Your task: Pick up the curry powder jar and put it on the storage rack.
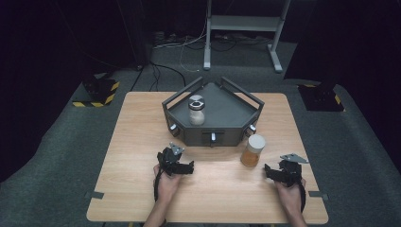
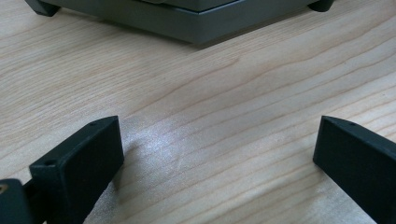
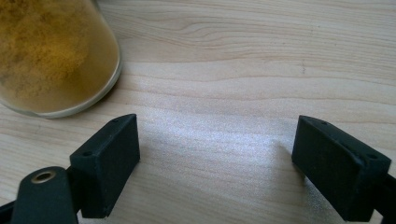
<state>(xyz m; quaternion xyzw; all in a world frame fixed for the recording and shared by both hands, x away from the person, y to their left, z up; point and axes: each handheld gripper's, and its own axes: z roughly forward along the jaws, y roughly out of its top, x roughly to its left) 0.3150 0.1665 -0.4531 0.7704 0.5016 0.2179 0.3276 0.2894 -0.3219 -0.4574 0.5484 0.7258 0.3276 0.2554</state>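
Note:
A grey five-sided tray (image 1: 227, 113) with rails and small knobs stands at the middle back of the wooden table (image 1: 142, 142). Inside it a clear jar of pale powder (image 1: 196, 111) with a silver lid stands upright. Another jar, of orange powder (image 1: 252, 151) with a white lid, stands on the table just right of the tray's front. My left gripper (image 1: 187, 166) rests on the table before the tray, open and empty (image 2: 217, 154), facing the tray's base (image 2: 196, 23). To the right, my right gripper (image 1: 270, 171) lies open with bare wood between its jaws (image 3: 217, 158); the orange jar (image 3: 51, 56) stands ahead to its left, untouched.
Grey carpet surrounds the table. A white metal stand (image 1: 243, 28) and loose cables (image 1: 179, 52) are on the floor behind it. Black bases with yellow stripes sit at the back left (image 1: 99, 90) and back right (image 1: 324, 97).

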